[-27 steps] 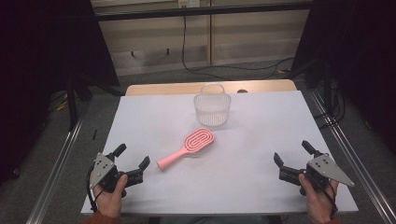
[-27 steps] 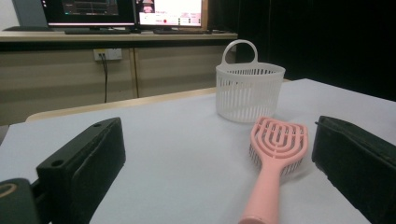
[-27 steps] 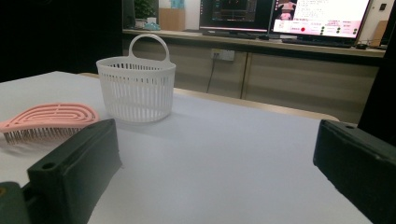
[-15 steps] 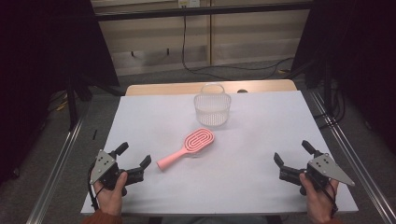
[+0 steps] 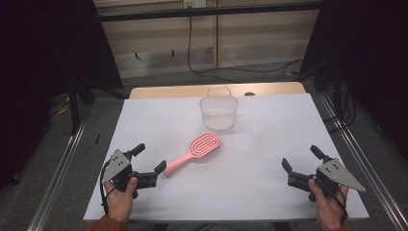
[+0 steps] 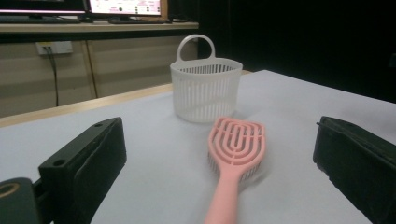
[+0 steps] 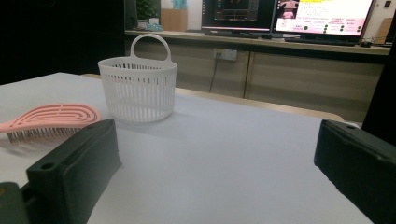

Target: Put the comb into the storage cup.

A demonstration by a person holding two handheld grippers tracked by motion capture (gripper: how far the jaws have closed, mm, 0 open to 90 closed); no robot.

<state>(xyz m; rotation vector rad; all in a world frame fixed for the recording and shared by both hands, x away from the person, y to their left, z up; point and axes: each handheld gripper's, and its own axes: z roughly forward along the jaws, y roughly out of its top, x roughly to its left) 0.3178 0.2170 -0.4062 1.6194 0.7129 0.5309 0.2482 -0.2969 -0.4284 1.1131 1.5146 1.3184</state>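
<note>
Left claw wide open, empty; pink slotted plastic hairbrush handle just ahead, white slatted plastic basket beyond. Right claw wide open, empty.

Likely lab: monitors lit on back counter, dark curtains, metal frame rails flanking white bench.

Pink brush handle — cut off below

No lettering can be made out anywhere: the glowing computer monitors at twelve o'clock beyond the table show text too small to read.
</note>
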